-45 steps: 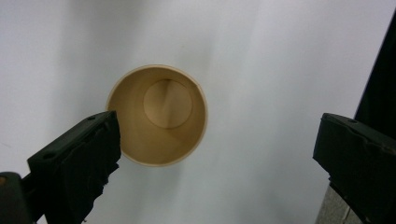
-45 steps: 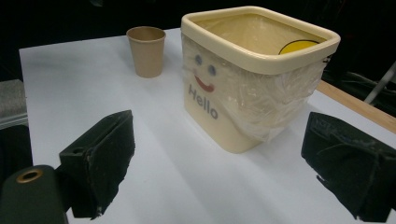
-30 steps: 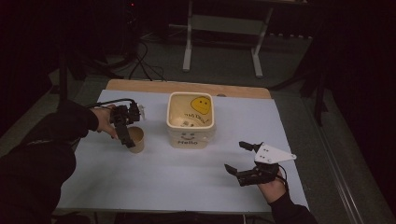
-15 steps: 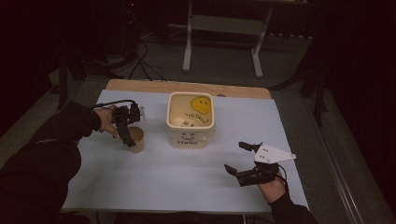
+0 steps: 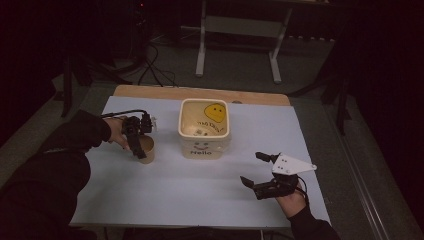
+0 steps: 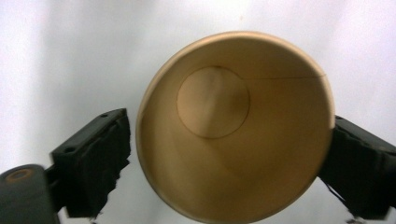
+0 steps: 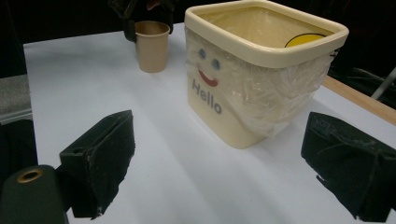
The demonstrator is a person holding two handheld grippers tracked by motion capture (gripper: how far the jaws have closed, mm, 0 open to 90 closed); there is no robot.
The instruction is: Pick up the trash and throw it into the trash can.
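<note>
Closing on the cup (image 6: pixel 233 126), the left gripper (image 5: pixel 140 150) had one pad (image 6: pixel 355 163) touching its rim, the other (image 6: pixel 100 158) just clear. The cup stood upright just left of the bin (image 5: pixel 204 129). A sound grip would call for centred jaws and gentle pressure, since thin walls crush. The right gripper (image 5: pixel 260 172) hovered wide open, empty, near the bin.

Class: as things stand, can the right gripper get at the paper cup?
Probably not directly. The right gripper sits open on the near right of the table, and the Hello bin stands partly between. The left gripper already straddles the paper cup.
</note>
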